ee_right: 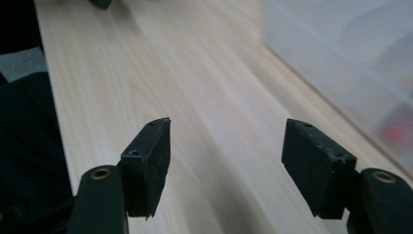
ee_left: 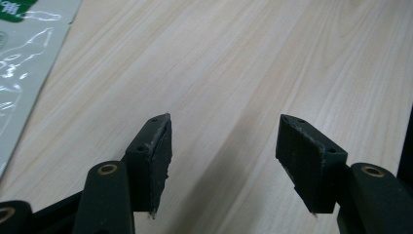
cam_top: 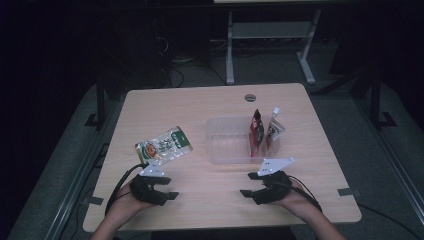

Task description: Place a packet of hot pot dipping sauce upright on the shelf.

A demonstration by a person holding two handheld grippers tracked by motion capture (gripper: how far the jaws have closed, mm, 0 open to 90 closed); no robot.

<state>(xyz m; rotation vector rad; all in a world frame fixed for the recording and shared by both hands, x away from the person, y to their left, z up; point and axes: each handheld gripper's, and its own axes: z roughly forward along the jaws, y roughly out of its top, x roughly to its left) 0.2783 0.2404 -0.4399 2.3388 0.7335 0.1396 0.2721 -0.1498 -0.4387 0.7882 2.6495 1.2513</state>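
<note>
No print on the green-and-white packet (cam_top: 164,145) can be read

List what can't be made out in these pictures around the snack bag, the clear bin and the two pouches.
- Snack bag: print too small in the high view; cut off by the left edge in the left gripper view.
- Two pouches: labels too small in the high view; lower parts sit behind the clear bin wall.
- Clear bin contents: blurred in the right gripper view, just a red smear.
</note>
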